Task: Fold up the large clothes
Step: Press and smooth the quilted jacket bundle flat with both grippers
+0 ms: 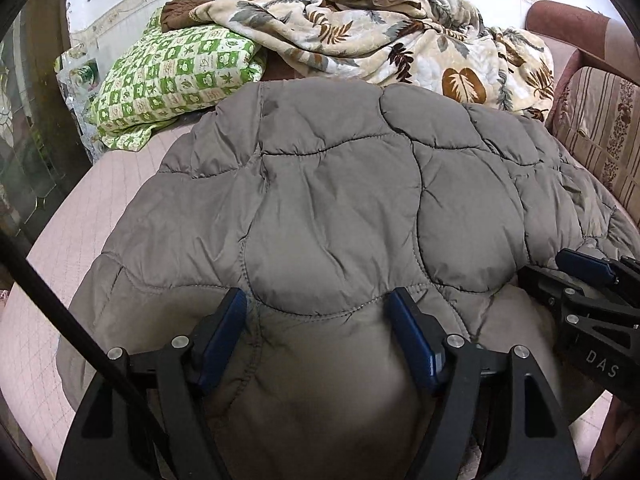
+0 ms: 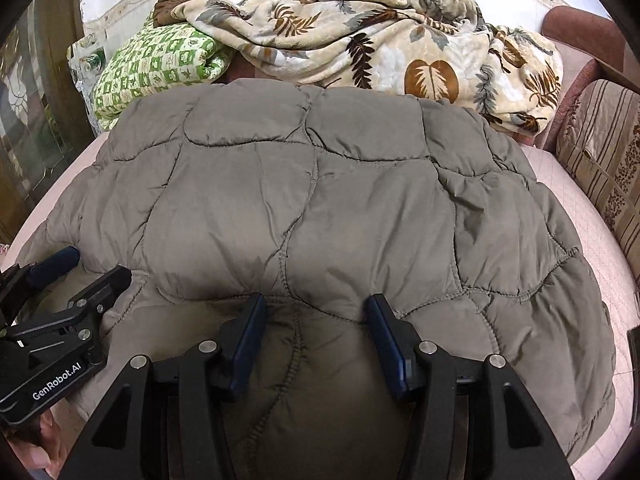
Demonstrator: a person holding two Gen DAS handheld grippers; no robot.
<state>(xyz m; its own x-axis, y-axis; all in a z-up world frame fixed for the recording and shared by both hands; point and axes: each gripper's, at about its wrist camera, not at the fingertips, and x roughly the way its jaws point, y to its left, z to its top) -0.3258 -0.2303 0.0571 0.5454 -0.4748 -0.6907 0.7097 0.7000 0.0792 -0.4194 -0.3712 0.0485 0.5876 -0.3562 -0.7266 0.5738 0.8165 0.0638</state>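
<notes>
A large grey-brown quilted jacket (image 1: 332, 200) lies spread on a pale pink bed sheet (image 1: 60, 248); it also fills the right wrist view (image 2: 320, 208). My left gripper (image 1: 318, 300) is open, its blue-padded fingers (image 1: 412, 332) straddling the jacket's near edge. My right gripper (image 2: 316, 308) is open too, fingers (image 2: 386, 336) resting on the near edge further right. Each gripper shows in the other's view: the right one (image 1: 592, 272) at the far right, the left one (image 2: 76, 276) at the far left.
A green checked pillow (image 1: 172, 76) and a crumpled leaf-print blanket (image 1: 400, 44) lie beyond the jacket by the white wall. A striped brown sofa arm (image 2: 604, 160) borders the right side. A dark glass cabinet (image 1: 28, 160) stands at the left.
</notes>
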